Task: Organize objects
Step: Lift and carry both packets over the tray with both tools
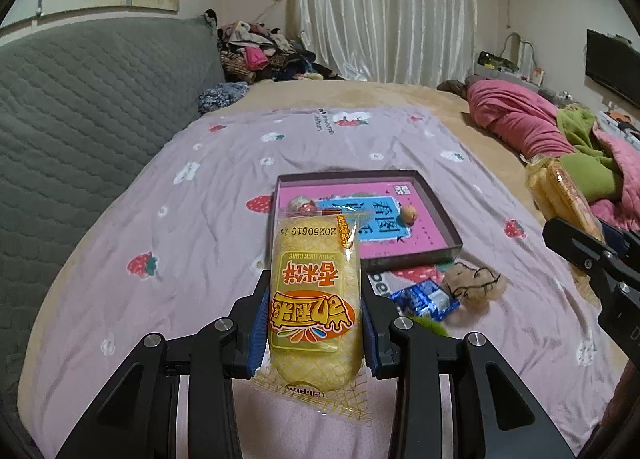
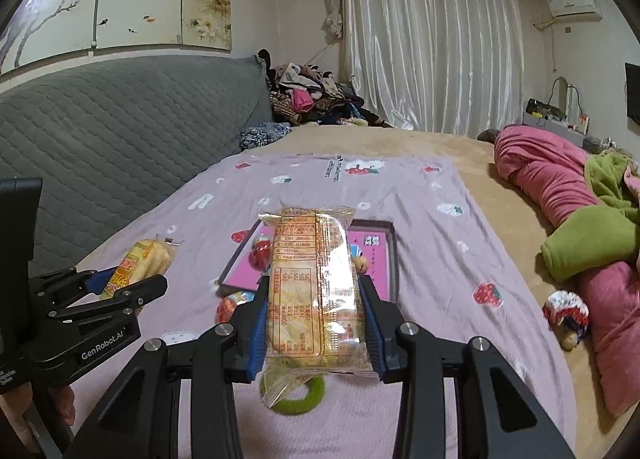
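Two snack packs are riding in your tools: the left tool (image 1: 316,323) is pinching a yellow pack (image 1: 314,299), the right tool (image 2: 316,323) another pack (image 2: 312,283), both above the bed (image 1: 120,219), near the tray (image 1: 436,203). They are looking light, crinkly, slippery and crushable; you are rightly gripping mid-body, not the seams.

Your right gripper's snack packet (image 2: 316,283) hides much of the box (image 2: 394,255); the green ring (image 2: 298,399) beneath is blurred.

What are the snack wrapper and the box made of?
Snack wrapper: looks like thin glossy plastic film; it is see-through, with crinkled sealed edges. Box: probably cardboard; it has thin, stiff, matte dark walls and a printed pink bottom.
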Motion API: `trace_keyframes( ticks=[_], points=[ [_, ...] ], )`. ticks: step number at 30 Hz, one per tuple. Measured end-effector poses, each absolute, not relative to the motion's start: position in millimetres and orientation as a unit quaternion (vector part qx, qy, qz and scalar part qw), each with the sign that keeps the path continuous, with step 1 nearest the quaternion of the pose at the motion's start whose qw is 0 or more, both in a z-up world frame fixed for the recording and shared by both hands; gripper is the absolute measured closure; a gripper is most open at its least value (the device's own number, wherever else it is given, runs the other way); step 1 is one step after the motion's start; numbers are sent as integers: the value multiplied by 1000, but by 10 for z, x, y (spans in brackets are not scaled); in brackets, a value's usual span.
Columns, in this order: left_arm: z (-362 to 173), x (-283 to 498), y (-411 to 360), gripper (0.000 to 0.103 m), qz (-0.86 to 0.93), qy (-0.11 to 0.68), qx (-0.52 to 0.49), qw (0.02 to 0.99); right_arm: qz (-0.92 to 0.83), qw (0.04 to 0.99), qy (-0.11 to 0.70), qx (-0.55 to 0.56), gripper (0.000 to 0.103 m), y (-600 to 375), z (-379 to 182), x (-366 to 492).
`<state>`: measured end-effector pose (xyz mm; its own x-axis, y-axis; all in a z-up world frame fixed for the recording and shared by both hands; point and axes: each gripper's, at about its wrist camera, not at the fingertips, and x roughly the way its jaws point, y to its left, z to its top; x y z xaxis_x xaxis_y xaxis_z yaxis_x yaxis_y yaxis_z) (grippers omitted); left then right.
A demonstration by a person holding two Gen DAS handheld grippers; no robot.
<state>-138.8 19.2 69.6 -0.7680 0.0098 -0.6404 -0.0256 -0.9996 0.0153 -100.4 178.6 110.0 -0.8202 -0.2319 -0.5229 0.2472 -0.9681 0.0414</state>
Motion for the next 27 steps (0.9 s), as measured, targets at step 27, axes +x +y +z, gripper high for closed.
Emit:
trace_keyframes(
  ticks=[27],
  points=[
    [1113,-2488,452,64,954,39,-297,18,-967,122,35,220,62,1722,1540,-1986]
  ],
)
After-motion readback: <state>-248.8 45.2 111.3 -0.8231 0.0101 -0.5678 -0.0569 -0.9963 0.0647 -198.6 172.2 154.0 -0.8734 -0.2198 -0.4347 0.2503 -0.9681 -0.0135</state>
